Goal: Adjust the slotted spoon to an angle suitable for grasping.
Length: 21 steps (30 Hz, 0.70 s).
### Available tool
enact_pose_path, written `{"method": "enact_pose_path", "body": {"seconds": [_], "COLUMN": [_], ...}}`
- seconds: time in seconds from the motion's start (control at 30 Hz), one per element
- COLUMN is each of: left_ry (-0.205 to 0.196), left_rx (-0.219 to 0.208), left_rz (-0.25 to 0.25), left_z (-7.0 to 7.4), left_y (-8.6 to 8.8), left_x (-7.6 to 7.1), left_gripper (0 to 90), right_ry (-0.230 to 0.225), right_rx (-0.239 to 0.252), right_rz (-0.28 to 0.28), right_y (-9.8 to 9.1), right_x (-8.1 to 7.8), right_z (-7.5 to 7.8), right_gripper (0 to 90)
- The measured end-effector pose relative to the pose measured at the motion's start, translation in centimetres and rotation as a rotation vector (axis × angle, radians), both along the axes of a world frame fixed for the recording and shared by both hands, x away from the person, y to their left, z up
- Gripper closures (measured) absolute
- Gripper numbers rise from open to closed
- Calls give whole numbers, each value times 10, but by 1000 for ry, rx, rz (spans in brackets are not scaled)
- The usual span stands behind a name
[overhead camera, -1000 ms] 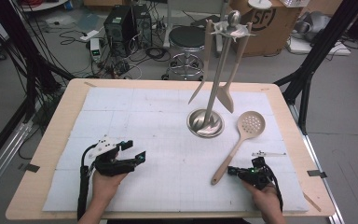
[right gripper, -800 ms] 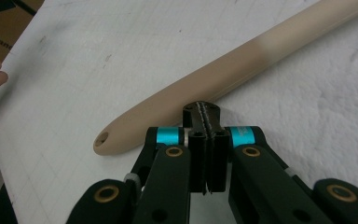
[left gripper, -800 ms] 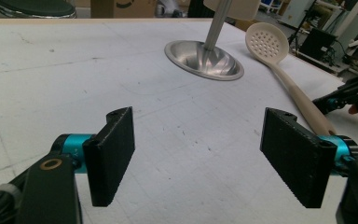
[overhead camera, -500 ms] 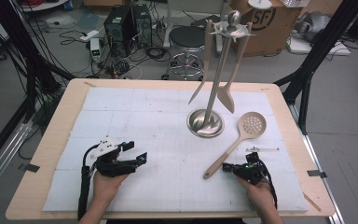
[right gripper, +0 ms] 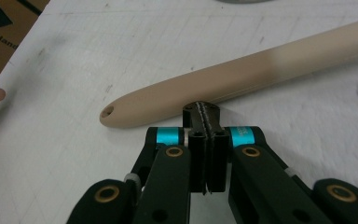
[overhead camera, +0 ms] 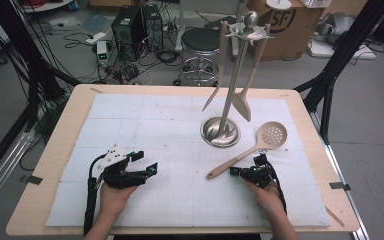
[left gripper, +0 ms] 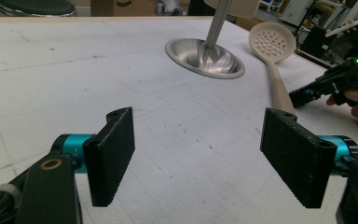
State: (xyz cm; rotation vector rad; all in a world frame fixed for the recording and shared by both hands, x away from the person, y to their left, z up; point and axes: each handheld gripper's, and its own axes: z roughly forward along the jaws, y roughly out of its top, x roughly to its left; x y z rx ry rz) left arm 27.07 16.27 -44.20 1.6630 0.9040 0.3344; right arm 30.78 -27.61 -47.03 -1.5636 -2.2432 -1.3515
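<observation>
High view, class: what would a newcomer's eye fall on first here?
The steel utensil stand towers at the table's far right, two utensils hanging from its top. Beside it a beige slotted spoon lies flat, the shut right gripper pressed against its handle end. The left gripper rests open at near left.

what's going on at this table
A person holds a gripper in each hand. The right gripper, its jaws shut with nothing between them, has its tips against the side of the slotted spoon's beige handle, near its end, on the white mat. The left gripper sits open nearby. The utensil stand holds two other utensils.
</observation>
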Motion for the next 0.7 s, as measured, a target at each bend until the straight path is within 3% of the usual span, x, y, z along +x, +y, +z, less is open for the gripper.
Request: {"method": "enact_pose_path", "body": {"seconds": [0.27, 0.33, 0.5, 0.7], "left_ry": [4, 4, 14, 12], "left_rx": [-8, -12, -23, -23], "left_rz": [16, 29, 48, 56], "left_z": [0, 0, -1, -1], "left_y": [10, 15, 23, 24], "left_x": [-10, -12, -15, -17], "left_gripper": [268, 268, 268, 268], "right_ry": [-29, -35, -4, -33], "right_rx": [-22, -18, 57, 34], "right_rz": [19, 20, -4, 13], "right_y": [7, 6, -2, -4], "right_x": [13, 16, 23, 29], "right_z": [1, 1, 1, 4], "right_gripper": [900, 900, 900, 900]}}
